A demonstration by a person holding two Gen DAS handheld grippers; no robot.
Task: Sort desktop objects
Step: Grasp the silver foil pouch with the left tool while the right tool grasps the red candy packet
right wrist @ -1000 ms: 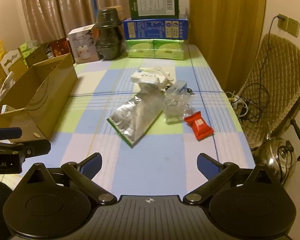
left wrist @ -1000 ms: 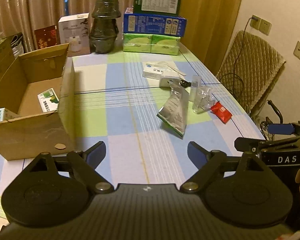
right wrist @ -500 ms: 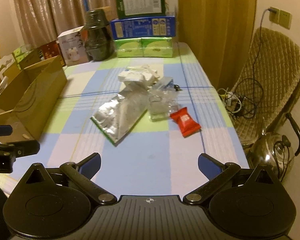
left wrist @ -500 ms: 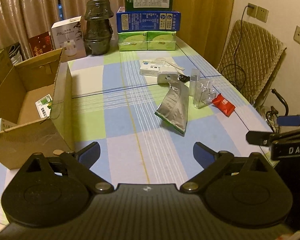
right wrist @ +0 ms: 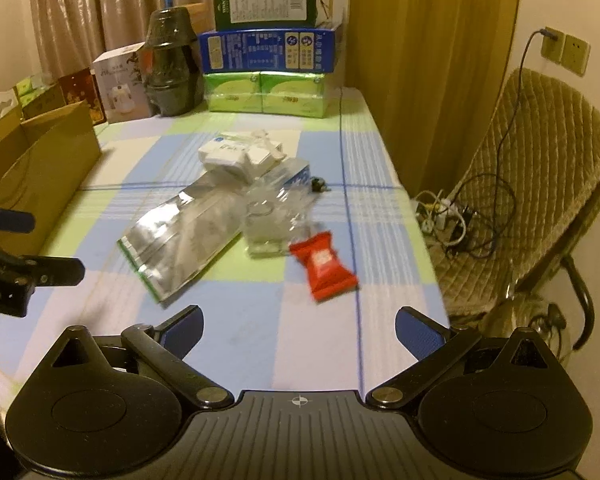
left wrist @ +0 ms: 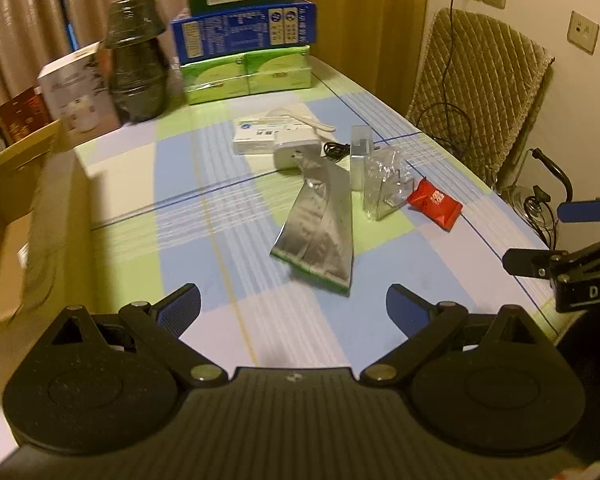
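Both claws stand wide with nothing between the pads: the left gripper, whose jaws have just been opening, and the right gripper, each hanging above the near edge of the table.

Taking the foil pouch as landmark: it lies flat on the checked cloth near the table's middle, open end toward the claws. Just beyond its far tip sit a white box and a white plug, touching each other. Beside its right edge stands a crumpled clear bag, and just right of that lies a red sachet. Well to its left is the cardboard box, likely the place to sort into.

By its look, the pouch is light, thin and slick, and would buckle if pinched mid-sheet; its sealed green edge nearest the claws looks the stiffest hold. The sachet seems soft and light, best taken across its middle. The clear bag looks flimsy and may slip.
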